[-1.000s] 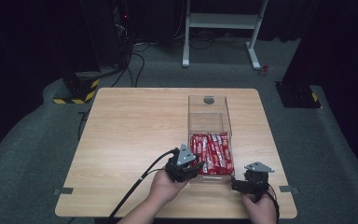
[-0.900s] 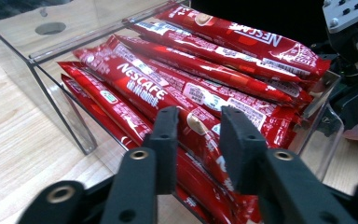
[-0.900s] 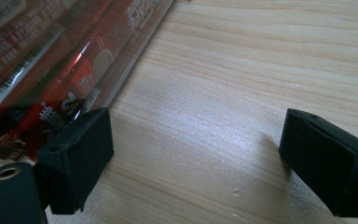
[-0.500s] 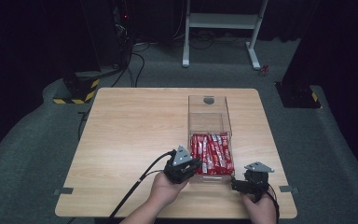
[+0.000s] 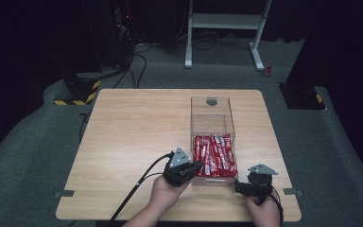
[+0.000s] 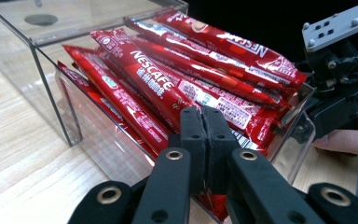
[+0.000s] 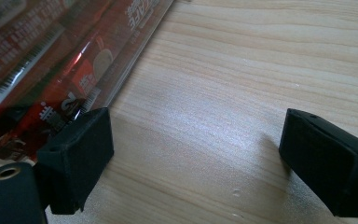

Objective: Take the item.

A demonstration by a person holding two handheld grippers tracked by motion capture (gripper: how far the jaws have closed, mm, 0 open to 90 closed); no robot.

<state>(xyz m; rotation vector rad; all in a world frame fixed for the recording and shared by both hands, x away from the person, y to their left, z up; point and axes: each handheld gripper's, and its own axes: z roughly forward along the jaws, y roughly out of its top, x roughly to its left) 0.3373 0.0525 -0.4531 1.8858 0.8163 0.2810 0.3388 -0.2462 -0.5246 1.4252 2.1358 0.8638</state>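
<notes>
A heap of red Nescafé coffee sticks [image 6: 200, 79] lay in the near end of a clear plastic box [image 5: 211, 124], which stood on the right half of the wooden tabletop [image 5: 137, 127]. The sticks were stacked lengthwise along the box, several layers deep, and their top ones stood above the low near wall. The far end of the box held nothing red, and a dark round spot showed on its far wall.

The left tongs [image 6: 204, 140] reached in at the near left corner of the box. Their jaws had just been closing and now stood pressed together, with the end of one red stick caught between the pads; a bit of red wrapper showed below the jaws in the left gripper view. In the high view the left tongs [image 5: 189, 166] sat just at the box's edge, held by a hand [image 5: 166, 194] that came in from the bottom, with a black cable trailing back toward the near edge of the tabletop.

The right tongs [image 7: 193, 154] stood wide apart, gripping nothing, low over bare wood just beside the box's near right corner. In the high view they [image 5: 240, 187] pointed left toward the box, apart from the left tongs.
</notes>
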